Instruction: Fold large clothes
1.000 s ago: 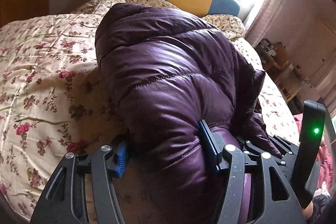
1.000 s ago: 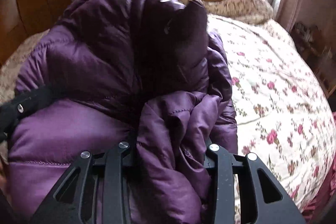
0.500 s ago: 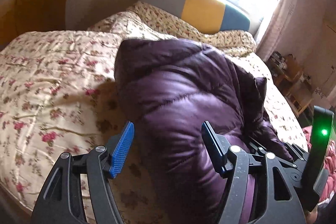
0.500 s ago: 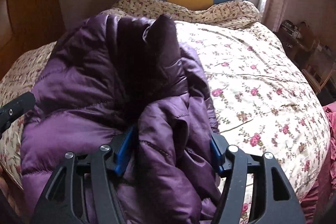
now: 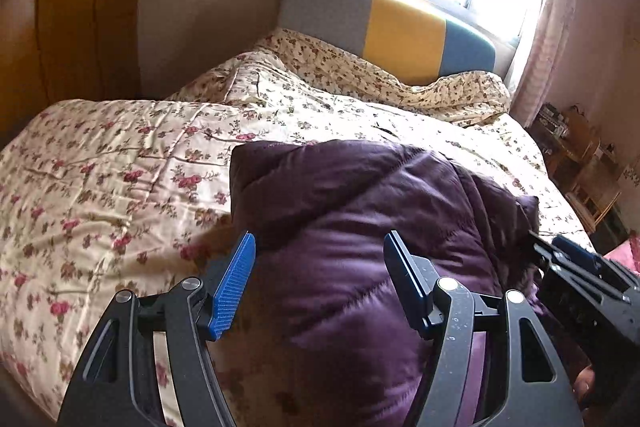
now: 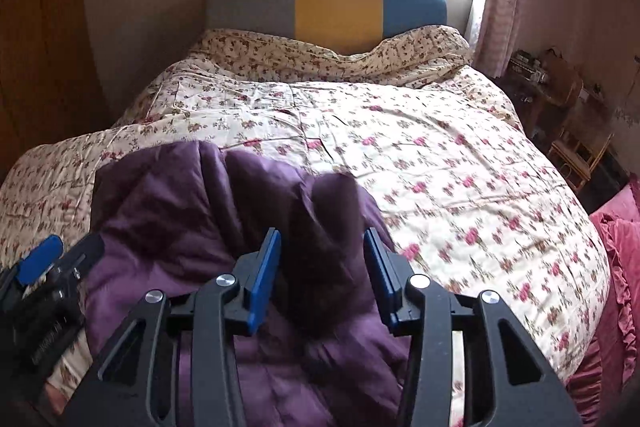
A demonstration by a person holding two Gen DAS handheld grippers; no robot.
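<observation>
A purple puffer jacket lies bundled on the near part of the floral bed; it also shows in the right wrist view. My left gripper is open above its left side, with nothing between its blue pads. My right gripper is open above the jacket's right side, where a dark cuff or collar part sticks up between the pads without being clamped. Each gripper shows at the edge of the other's view: the right one and the left one.
The floral quilt covers the bed. A grey, yellow and blue headboard stands under a bright window. A wooden wardrobe is at the left, wooden furniture at the right. Pink ruffled fabric hangs at the bed's right edge.
Both grippers have opened, let go of the jacket and drawn back and up. The jacket has dropped onto the bed and looks smaller in both views.
</observation>
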